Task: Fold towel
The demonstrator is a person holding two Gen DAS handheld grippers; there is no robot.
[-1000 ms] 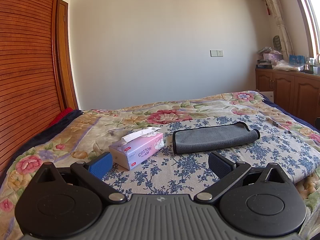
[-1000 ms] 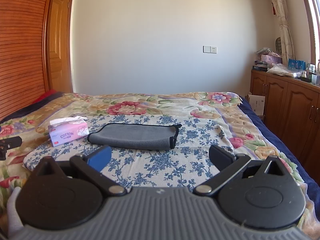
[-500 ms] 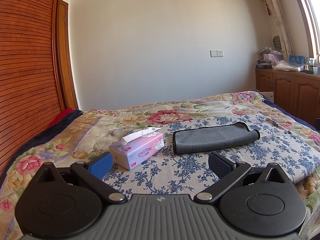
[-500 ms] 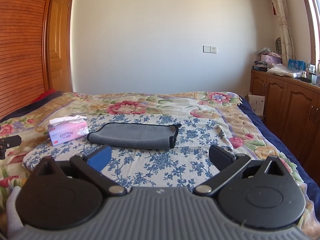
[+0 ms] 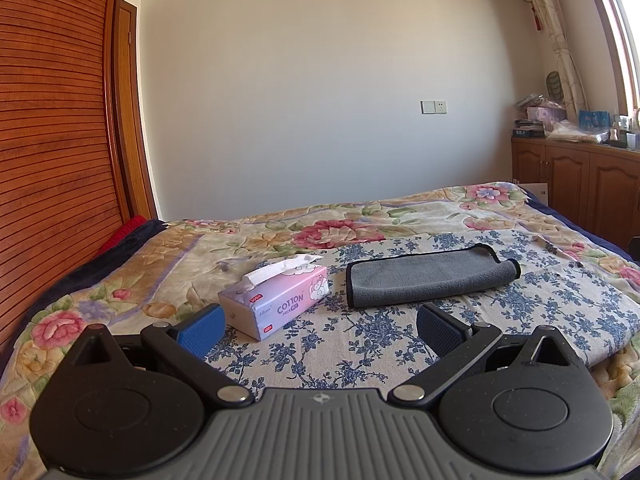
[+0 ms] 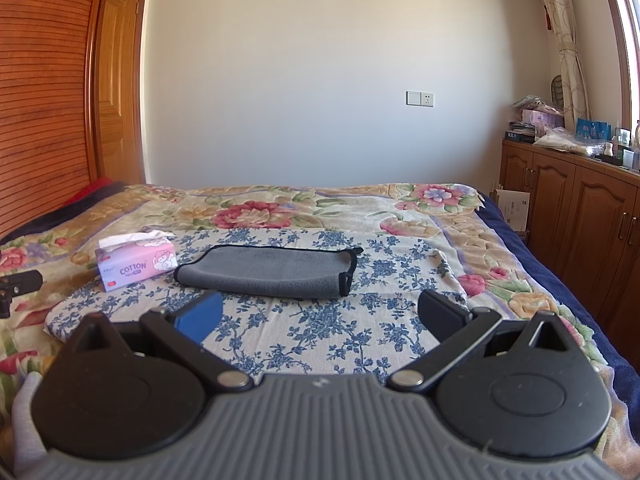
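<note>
On the blue-flowered sheet spread over the bed, the grey towel is lying as a long, low band with a black-bound edge, already doubled at least once by the look of its rounded long side, and a pink tissue box is sitting just beside its left end without quite touching it. The left hand-held gripper is hanging short of the towel with its jaws spread wide and nothing between them; the right hand-held gripper is doing the same, equally wide and equally empty. Nothing is gripping the cloth, so the step in hand is, as I judge it, the approach for another fold — or the task is already finishing, which these views are not settling. To do it well, each gripper should probably be coming down on one end of the same bound edge, the right one at the end where the black binding is curling upward, pinching only the upper layers so the sheet beneath is not being caught too. The left one is needing care near the tissue box, since a wide jaw could be nudging it. Lifting both ends level and together should be keeping the layers from sliding apart — soft pile like this is likely sagging in the middle.
</note>
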